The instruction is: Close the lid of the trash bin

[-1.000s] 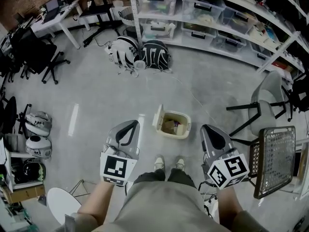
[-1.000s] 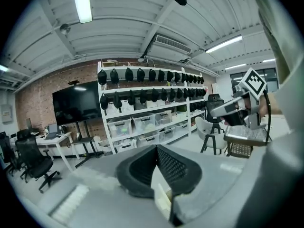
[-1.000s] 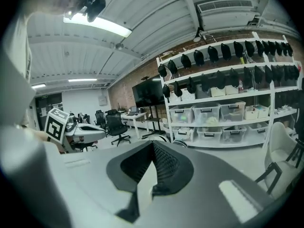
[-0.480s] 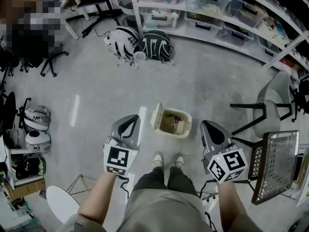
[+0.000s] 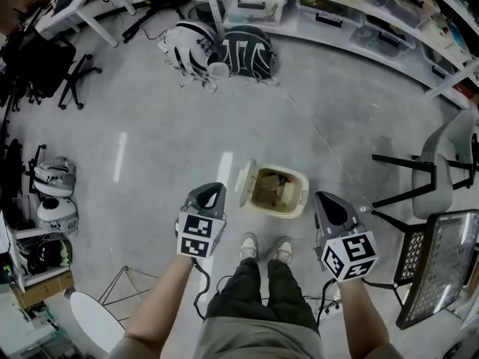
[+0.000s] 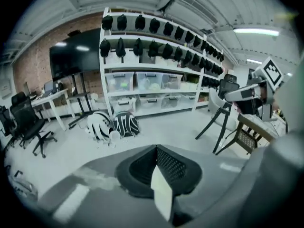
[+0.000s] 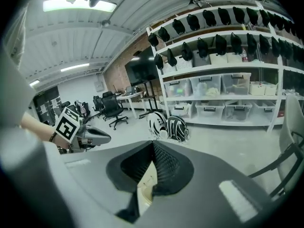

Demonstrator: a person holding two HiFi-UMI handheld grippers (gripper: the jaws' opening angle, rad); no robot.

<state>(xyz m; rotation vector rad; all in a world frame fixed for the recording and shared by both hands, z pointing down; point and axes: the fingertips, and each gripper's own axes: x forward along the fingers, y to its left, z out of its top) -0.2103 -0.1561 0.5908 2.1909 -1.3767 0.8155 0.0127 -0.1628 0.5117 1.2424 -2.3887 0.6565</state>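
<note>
Trash bin: The cream trash bin stands open on the grey floor, at 12 o'clock from the person's shoes and just ahead of them, with litter showing inside.
Lid: The lid stands upright along the bin's 9 o'clock edge and is not yet lowered.
Left tool: The left tool hangs at the bin's 8 o'clock, near the lid but apart from it. Its jaws are pressed together with nothing between them.
Right tool: The right tool sits at the bin's 4 o'clock, near the rim and clear of it. Its jaws also meet and are empty.
Step in hand: This looks like the approach. The left tool appears better placed. Its closed tip should meet the lid's outer face high up, press toward 3 o'clock and follow the arc down gently, so the light bin neither slides nor slams. The right tool could steady the far wall.
Surroundings: Black-and-white bags lie at 11 o'clock before the shelving. A chair stands at 3 o'clock.
Hard to make out: The hinge and any latch are too small to read, and the litter cannot be identified. Both gripper views look across the room and miss the bin entirely.
</note>
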